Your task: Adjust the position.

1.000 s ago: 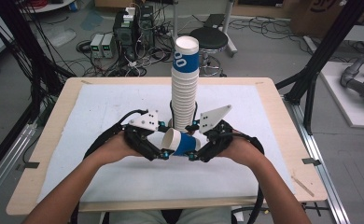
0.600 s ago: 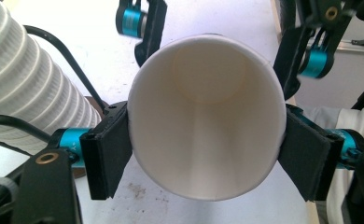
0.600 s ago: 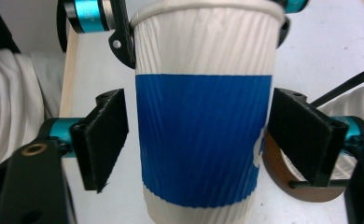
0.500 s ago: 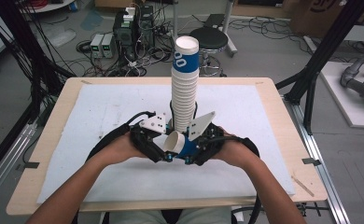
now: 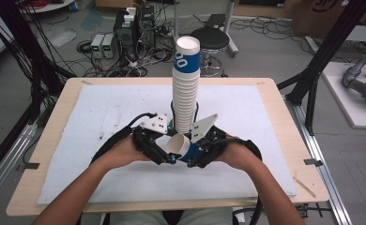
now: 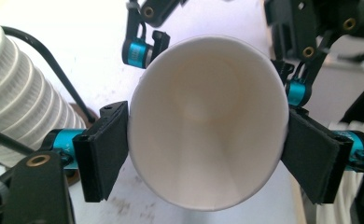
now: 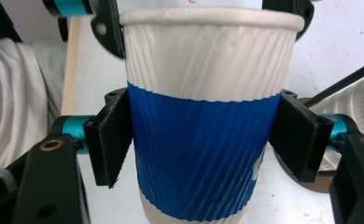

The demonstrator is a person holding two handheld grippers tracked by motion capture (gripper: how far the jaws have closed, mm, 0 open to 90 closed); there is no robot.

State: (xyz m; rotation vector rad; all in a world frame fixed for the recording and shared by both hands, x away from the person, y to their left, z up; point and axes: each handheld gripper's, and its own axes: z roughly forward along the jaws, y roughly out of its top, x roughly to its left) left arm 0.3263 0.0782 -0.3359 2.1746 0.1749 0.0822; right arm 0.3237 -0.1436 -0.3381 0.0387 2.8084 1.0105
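A: Where's the cup (image 5: 180, 146)?
B: Lying level just in front of the stack (image 5: 186, 89), mouth facing the left gripper (image 5: 161, 151), whose jaws, just opening, flank its rim.
A: And the right gripper (image 5: 195, 152)?
B: Clamped on the blue band.

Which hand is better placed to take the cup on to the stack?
Right, probably. The right gripper has just been closing, and its pads clamp the cup across its blue band. The left gripper sits at the rim with jaws that have just been opening, apparently letting go; the stack stands behind.
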